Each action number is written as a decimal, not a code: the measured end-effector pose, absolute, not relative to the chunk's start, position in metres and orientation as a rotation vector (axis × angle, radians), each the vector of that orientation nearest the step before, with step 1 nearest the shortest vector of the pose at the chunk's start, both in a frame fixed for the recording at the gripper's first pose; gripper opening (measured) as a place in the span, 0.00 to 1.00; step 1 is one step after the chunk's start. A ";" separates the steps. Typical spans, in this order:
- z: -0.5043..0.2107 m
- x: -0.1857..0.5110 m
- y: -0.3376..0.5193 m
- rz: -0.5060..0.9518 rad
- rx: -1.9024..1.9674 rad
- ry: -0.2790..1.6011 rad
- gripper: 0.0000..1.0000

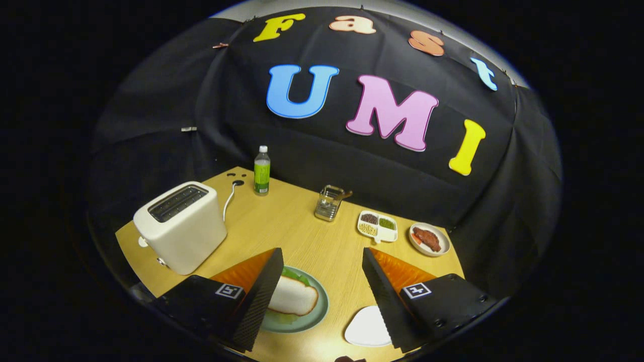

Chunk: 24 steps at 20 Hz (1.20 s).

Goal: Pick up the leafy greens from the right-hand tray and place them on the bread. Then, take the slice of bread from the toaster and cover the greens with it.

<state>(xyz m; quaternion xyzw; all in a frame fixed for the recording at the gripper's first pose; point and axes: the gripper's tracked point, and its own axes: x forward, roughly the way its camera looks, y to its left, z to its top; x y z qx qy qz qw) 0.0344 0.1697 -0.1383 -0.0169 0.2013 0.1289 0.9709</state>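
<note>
Leafy greens (291, 274) are lying on a round green plate (316, 318) near the front of the wooden counter (302, 236), and a slice of bread (294, 297) is resting on top of them, so that only a green fringe is showing past the bread's far edge. The plate is sitting just beside the left finger, partly hidden behind it.

The gripper (322, 301) is hovering above the counter with its jaws standing wide apart and gripping nothing; bare wood is showing between them. A small white tray (366, 329) is lying just beside the right finger, which is covering part of it.

Beyond the left finger a white toaster (180, 226) is standing upright, its top slots looking dark, with a white cord (229, 201) trailing from its back toward the rear of the counter. A bottle with a green label (261, 171) is standing upright near the far edge. Further right a metal wire holder (329, 202) is sitting, then a white divided dish (377, 226) carrying dark, green and pale grains in separate compartments. Just beside that dish, a small round plate (427, 250) is carrying a brown piece of meat (427, 238).
</note>
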 end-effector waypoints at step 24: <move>-0.047 -0.043 0.048 0.435 0.052 0.128 0.98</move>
